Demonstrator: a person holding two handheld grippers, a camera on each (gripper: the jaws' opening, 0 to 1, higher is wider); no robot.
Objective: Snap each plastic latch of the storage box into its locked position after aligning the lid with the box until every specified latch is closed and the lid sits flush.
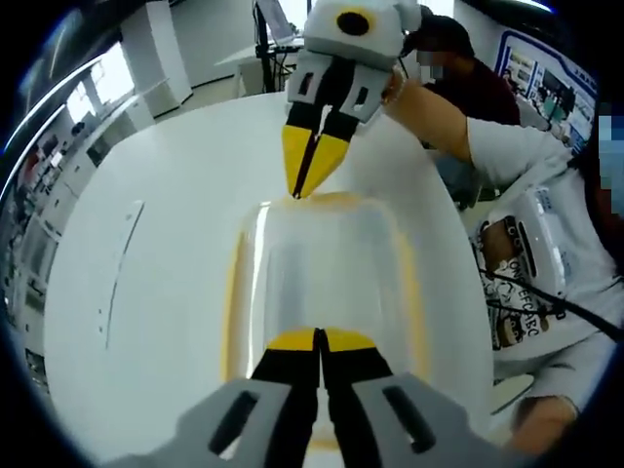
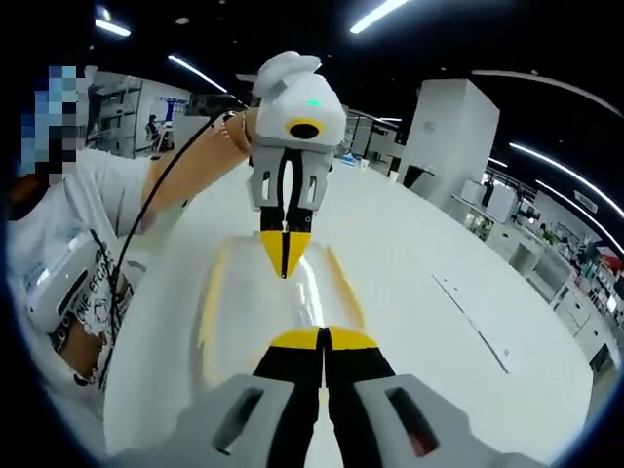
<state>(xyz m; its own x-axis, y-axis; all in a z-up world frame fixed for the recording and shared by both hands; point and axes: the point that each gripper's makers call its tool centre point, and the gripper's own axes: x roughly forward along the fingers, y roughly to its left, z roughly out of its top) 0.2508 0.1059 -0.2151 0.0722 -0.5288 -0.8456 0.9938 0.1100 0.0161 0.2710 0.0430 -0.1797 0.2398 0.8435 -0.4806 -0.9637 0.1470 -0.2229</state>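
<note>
Clear plastic storage box [image 1: 322, 283] with yellow-edged lid [image 2: 268, 302] lay in the middle of the round white worktop [image 1: 156, 292]. Left gripper [image 1: 319, 338] pressed down at the near end of the box, black-and-yellow jaws together. Right gripper [image 1: 310, 185] touched the far yellow rim, jaws nearly together at the tips. Beside the worktop, a person in a white printed shirt [image 1: 536, 263].

Bright ceiling strips [image 2: 385, 12]; table [image 1: 175, 244] glare; fisheye-warped edges.
</note>
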